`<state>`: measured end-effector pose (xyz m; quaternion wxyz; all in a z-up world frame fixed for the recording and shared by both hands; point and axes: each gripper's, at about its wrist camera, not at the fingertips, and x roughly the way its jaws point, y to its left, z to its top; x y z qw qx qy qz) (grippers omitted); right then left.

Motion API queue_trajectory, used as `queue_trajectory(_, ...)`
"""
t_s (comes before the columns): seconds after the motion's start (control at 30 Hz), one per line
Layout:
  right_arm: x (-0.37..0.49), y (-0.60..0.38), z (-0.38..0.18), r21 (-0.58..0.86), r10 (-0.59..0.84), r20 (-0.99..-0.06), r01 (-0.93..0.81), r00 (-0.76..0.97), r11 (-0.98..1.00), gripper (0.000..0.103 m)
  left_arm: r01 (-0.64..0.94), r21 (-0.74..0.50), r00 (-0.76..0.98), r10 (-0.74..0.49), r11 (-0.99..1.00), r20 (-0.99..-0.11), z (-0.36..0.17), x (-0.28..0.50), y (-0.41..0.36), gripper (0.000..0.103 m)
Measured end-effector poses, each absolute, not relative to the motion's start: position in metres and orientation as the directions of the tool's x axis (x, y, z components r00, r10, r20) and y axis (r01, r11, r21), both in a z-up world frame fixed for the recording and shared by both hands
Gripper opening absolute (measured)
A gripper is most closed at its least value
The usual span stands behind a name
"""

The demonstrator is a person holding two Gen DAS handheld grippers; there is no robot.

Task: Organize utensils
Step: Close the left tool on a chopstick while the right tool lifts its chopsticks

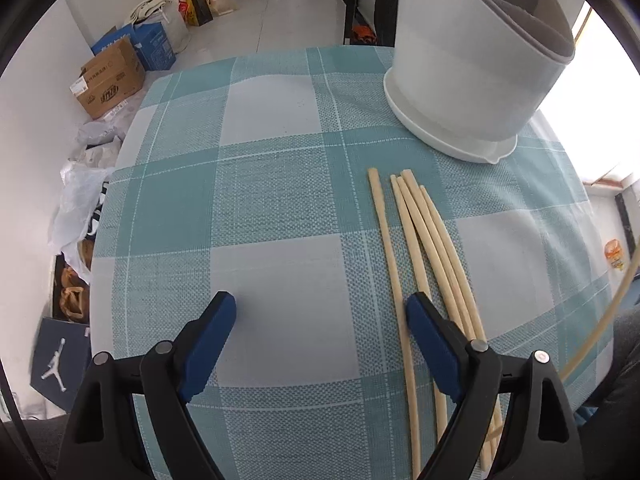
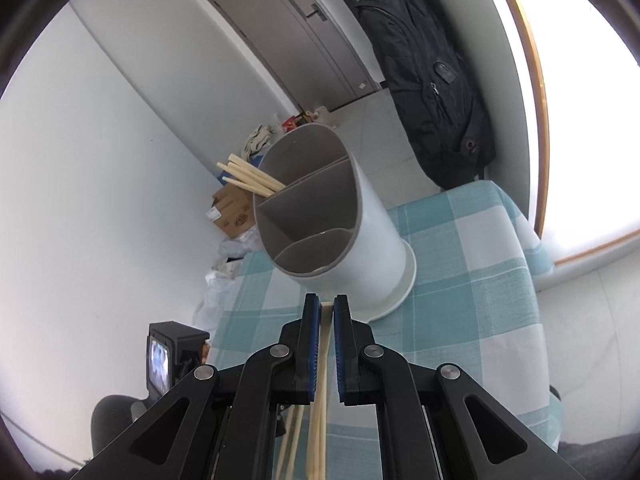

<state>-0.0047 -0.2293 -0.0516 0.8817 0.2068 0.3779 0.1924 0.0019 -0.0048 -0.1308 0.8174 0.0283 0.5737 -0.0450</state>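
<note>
We see four loose chopsticks lying side by side on the checked tablecloth, long axes running from under our left gripper toward the utensil holder, tips just short of its base. That gripper's fingers stand wide apart, with nothing between them, the right one over the chopsticks. Our right gripper is clamped on a chopstick lined up along its fingers, its end pointing at the white holder. The holder stands upright with three grey compartments; the far-left one holds several chopsticks leaning out over the rim, and the other two look empty.
</note>
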Motion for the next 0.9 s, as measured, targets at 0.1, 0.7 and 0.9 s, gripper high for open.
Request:
queue_trajectory(0.1, -0.008, -0.235, -0.048, 0.517, 0.496, -0.575, -0.181, 0.650, 0.837, 0.006, 0.106, 0.005, 0.322, -0.029, 0.994, -0.946, -0.131, 0.004, -0.007, 0.085)
queue_trajectory(0.7, -0.008, -0.256, -0.053, 0.571, 0.507, -0.572, -0.130, 0.645, 0.811, 0.006, 0.147, -0.027, 0.327, -0.074, 0.989, -0.942, -0.127, 0.037, -0.017, 0.034)
queue_trajectory(0.9, -0.009, -0.258, -0.051, 0.576, 0.509, -0.569, -0.129, 0.647, 0.807, 0.006, 0.187, -0.031, 0.367, -0.099, 0.982, -0.925, -0.127, 0.041, -0.023, 0.002)
